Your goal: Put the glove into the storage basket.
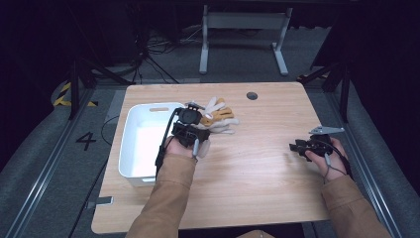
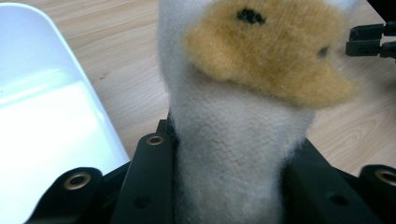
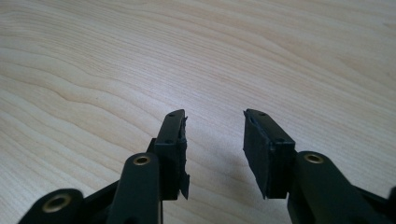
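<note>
Pale wooden table [image 1: 257,163] carries a white bin [image 1: 130,148] at its left side. Just beside the bin's right wall, the left gripper [image 2: 229,186] is clamped on a white and tan plush toy [image 2: 243,121], which sticks up from between its jaws. Well apart, near the table's right edge, the right gripper [image 3: 215,140] stands part-open with nothing between its jaws, bare wood under them

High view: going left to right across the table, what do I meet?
White bin → left gripper, shut on the white and tan plush gloves → bare wooden table → right gripper, jaws apart with nothing between them.
</note>
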Tool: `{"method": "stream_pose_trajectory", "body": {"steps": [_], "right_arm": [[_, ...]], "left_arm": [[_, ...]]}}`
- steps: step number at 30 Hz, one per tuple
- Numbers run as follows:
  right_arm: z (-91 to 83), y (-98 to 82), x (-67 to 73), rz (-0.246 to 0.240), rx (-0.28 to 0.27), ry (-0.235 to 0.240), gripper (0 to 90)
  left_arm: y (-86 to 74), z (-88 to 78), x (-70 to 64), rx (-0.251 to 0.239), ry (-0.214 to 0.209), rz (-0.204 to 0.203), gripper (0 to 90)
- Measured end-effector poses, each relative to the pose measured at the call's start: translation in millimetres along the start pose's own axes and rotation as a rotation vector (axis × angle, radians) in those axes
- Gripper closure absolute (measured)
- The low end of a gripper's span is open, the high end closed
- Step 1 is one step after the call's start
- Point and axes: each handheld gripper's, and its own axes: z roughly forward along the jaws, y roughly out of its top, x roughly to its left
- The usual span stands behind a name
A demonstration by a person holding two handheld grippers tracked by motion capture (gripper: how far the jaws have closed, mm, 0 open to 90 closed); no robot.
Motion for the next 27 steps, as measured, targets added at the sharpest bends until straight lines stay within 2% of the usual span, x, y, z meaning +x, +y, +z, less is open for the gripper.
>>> {"method": "stream_pose_trajectory", "body": {"steps": [2,3,5,7,11,17,20,27], "right_arm": [[1.3,0.8,1.7,-0.009,-0.013,0.006,58.1],[1.7,0.6,2.3,0.004,0.005,0.012,58.2],[3.5,0.2,3.5,-0.018,0.019,0.000,54.6],[3.6,0.0,3.4,0.005,0.045,-0.019,55.8],[1.8,2.9,2.5,0.015,0.051,-0.024,57.4],[1.9,10.3,5.7,0.018,0.041,-0.017,57.3],[4.3,11.4,5.6,0.020,0.050,-0.023,57.0],[6.6,13.4,7.1,0.015,0.054,-0.022,57.4]], "left_arm": [[0.5,-3.0,2.4,-0.006,0.008,-0.017,70.6],[0.9,-4.6,4.5,-0.004,0.008,-0.027,70.5],[1.5,-7.0,9.0,-0.006,0.017,-0.056,70.5],[1.9,-8.4,12.6,-0.004,0.024,-0.078,70.6],[3.0,-10.9,19.6,0.012,0.046,-0.118,70.6],[6.3,-17.6,28.7,0.034,0.075,-0.154,70.6],[9.2,-21.2,33.4,0.056,0.118,-0.196,70.8],[10.6,-26.9,42.4,0.060,0.138,-0.279,70.7]]}}
